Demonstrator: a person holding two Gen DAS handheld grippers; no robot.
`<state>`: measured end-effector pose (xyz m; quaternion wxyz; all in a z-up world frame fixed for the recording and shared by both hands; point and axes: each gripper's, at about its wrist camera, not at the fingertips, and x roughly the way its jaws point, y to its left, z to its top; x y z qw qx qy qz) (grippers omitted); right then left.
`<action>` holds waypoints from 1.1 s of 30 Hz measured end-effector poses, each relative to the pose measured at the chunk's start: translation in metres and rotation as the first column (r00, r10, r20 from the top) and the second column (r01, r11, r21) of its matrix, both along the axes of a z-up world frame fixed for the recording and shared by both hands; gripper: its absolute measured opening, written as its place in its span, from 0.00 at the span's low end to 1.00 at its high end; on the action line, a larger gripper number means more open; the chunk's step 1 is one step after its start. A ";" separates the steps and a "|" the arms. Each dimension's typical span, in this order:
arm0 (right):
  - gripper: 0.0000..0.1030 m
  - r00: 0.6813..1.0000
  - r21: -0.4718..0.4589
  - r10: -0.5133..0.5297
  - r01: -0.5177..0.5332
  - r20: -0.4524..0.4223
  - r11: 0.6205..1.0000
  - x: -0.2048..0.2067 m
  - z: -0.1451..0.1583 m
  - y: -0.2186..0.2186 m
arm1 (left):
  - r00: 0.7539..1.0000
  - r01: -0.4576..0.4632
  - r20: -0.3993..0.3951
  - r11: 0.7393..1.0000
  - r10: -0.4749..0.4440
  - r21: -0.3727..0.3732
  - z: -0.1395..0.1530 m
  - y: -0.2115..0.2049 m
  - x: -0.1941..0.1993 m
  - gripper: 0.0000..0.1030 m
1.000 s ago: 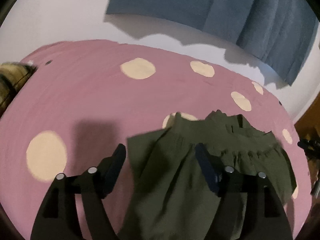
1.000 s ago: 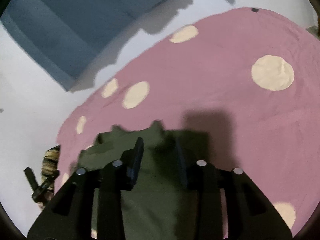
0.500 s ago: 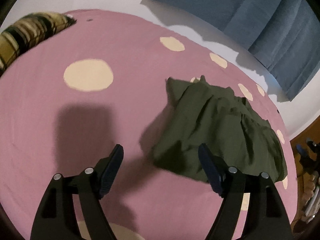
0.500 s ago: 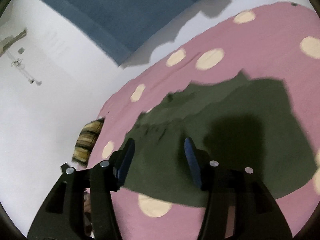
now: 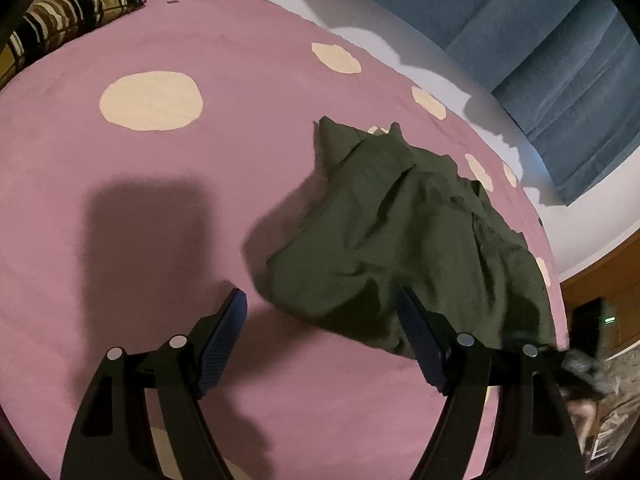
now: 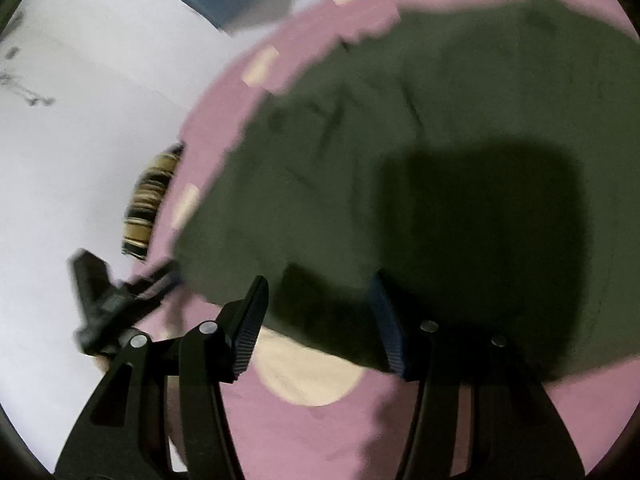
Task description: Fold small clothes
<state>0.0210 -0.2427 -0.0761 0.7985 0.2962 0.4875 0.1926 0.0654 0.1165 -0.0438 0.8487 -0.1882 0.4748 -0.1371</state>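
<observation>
On the pink spotted bed (image 5: 160, 208), our 2 tongs, left (image 5: 322, 334) and right (image 6: 320, 320), gape empty over the limp olive garment (image 5: 400, 240); we would pinch its near hem corners.

The garment (image 5: 404, 240) is spread on the bedcover (image 5: 160, 208), toward 2 o'clock from the left gripper (image 5: 322, 316). A pillow (image 5: 60, 20) is set at 10 o'clock, a curtain (image 5: 540, 40) at 1 o'clock behind the bed.
</observation>
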 end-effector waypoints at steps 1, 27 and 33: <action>0.48 1.000 0.025 -0.017 0.017 0.013 1.000 -0.002 -0.004 -0.002 | 1.000 0.002 -0.003 1.000 -0.002 -0.004 -0.001 -0.001 0.001 0.74; 0.48 0.998 0.033 -0.016 0.014 0.059 0.999 -0.011 -0.006 -0.006 | 0.998 -0.001 -0.060 0.999 -0.002 -0.044 -0.011 -0.031 0.033 0.64; 0.48 0.997 0.035 -0.021 0.018 0.071 0.999 -0.020 -0.006 -0.010 | 0.997 -0.014 -0.079 1.000 0.012 -0.023 -0.013 -0.044 0.037 0.42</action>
